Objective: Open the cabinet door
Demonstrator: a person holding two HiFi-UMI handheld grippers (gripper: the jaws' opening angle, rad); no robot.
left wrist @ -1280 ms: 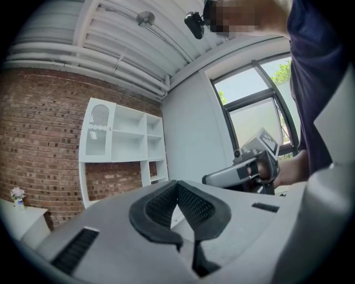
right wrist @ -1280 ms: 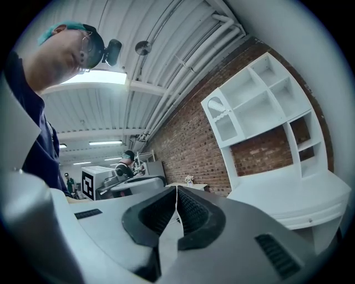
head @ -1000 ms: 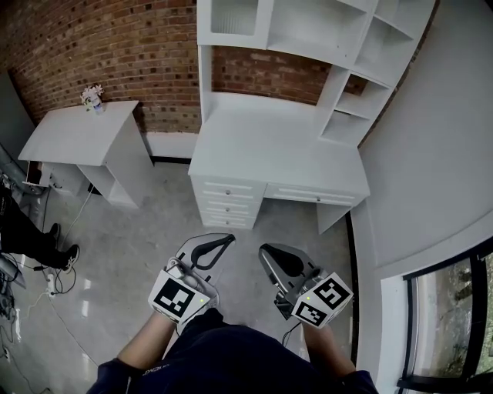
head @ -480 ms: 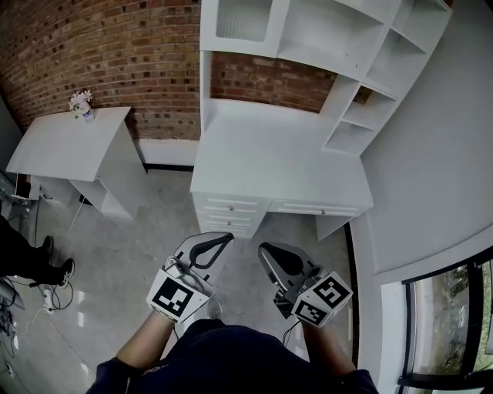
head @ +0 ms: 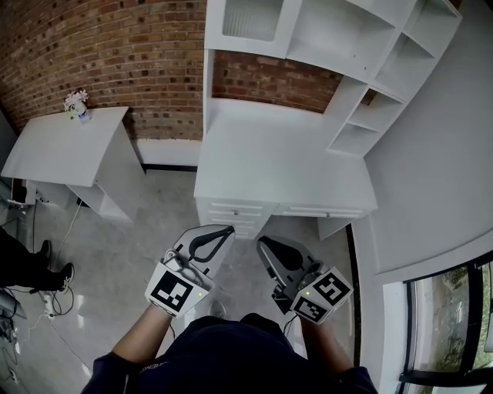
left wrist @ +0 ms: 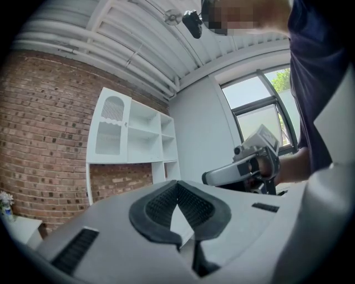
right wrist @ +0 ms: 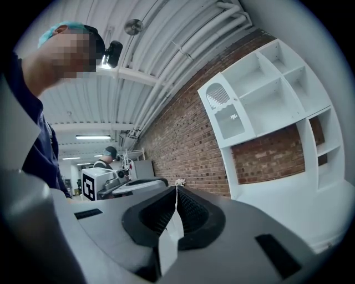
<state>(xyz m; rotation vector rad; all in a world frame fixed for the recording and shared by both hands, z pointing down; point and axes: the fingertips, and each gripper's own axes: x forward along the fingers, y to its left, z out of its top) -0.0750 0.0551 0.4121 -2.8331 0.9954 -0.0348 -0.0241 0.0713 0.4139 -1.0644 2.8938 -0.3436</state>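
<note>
Left hand-held gripper [head: 223, 231] is pressed together with nothing in it, and the right hand-held gripper [head: 264, 245] matches it: pads meeting, empty. Both are held level and low in front of the person, well short of the white counter [head: 269, 161]. The target, the cabinet door [head: 250, 17], sits up top at the left end of the shelf unit above that counter, with an arched ribbed panel in it, and it looks closed. So this reads as the approach, with the real work not yet begun. To do it well: pick one gripper, spread its jaws before it arrives, and lift it over the counter to door height. No knob or pull can be made out from here, so finding the free edge comes first. It may be the side next to the open shelves [head: 339, 38], but that can't be told. Grip lightly, then follow the hinge's arc rather than tugging straight back.
</note>
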